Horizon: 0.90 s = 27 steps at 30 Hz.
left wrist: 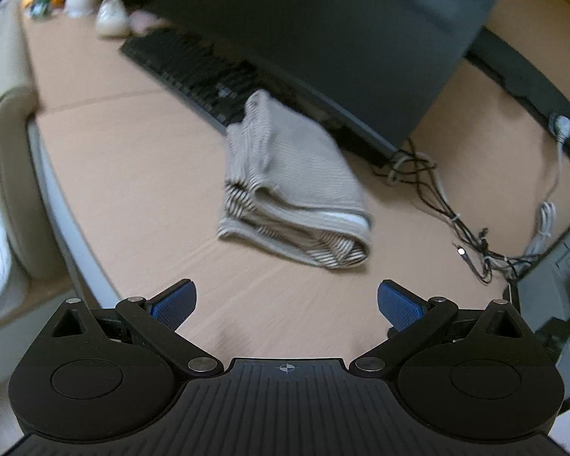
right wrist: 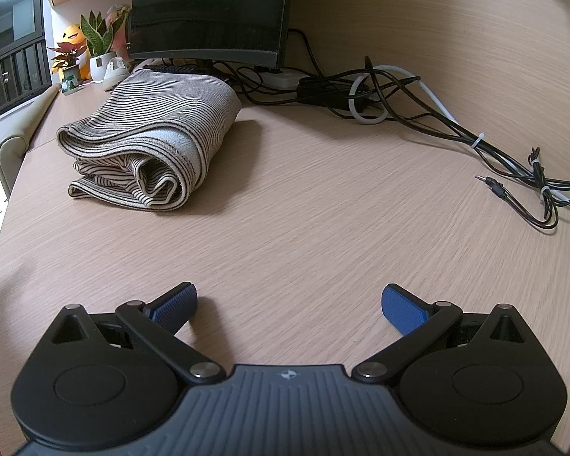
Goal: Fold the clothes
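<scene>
Both grippers hang empty over the wooden desk (right wrist: 323,205), the left gripper (left wrist: 287,304) and right gripper (right wrist: 289,306) each with blue pads spread wide. Well ahead of them lies the folded striped garment (right wrist: 152,144), resting on the desk just in front of the dark monitor (right wrist: 209,11), beside tangled cables (right wrist: 399,91).
</scene>
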Tool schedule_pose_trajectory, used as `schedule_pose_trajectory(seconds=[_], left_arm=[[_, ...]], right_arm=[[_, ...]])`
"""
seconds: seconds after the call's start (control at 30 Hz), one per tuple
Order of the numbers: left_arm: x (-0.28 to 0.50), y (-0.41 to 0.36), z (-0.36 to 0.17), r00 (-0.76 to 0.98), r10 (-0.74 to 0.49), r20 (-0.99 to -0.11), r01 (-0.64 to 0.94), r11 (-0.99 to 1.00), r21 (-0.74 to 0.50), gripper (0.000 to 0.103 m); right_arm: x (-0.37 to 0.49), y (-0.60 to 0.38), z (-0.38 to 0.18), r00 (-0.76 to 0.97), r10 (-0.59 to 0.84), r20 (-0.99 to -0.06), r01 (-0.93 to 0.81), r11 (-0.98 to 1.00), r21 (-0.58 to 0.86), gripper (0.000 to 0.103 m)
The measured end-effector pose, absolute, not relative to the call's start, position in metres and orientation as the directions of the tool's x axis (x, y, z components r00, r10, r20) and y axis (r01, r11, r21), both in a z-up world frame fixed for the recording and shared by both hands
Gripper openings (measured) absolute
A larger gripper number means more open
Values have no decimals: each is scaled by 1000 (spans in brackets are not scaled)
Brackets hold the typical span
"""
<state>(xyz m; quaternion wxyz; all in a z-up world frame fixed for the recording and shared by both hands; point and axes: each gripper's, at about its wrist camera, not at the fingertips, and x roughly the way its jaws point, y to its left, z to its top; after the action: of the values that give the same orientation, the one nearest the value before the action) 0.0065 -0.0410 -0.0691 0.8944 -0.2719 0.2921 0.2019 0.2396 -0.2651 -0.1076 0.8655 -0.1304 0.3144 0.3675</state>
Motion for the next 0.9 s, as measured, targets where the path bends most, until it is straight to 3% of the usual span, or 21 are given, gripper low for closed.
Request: schedule_pose_trajectory(seconds=[0.17,0.3,0.47,0.77,0.9], left_arm=[[11,-45,-56,752,229,-618,-499,810,-307,103],[7,-51,-53,784,208,-585,-476,807,-351,103],[3,-52,-58,777,218,-590,-468,827,-311,103],[-13,-33,-68,746,305,-592,-608,675,-418,103],[-14,-36,-59,773,334,-540,-599,665,-445,103]], right_arm=[[239,-265,-108,532,554,-640,-718,696,5,103],[239,-265,-108,532,554,-640,-718,696,5,103],[240,-265,-108,532,555,-640,-719,695,5,103],[240,-265,-108,532,555,-640,-719,695,5,103],[240,-265,-108,532,555,-640,-719,695,5,103]])
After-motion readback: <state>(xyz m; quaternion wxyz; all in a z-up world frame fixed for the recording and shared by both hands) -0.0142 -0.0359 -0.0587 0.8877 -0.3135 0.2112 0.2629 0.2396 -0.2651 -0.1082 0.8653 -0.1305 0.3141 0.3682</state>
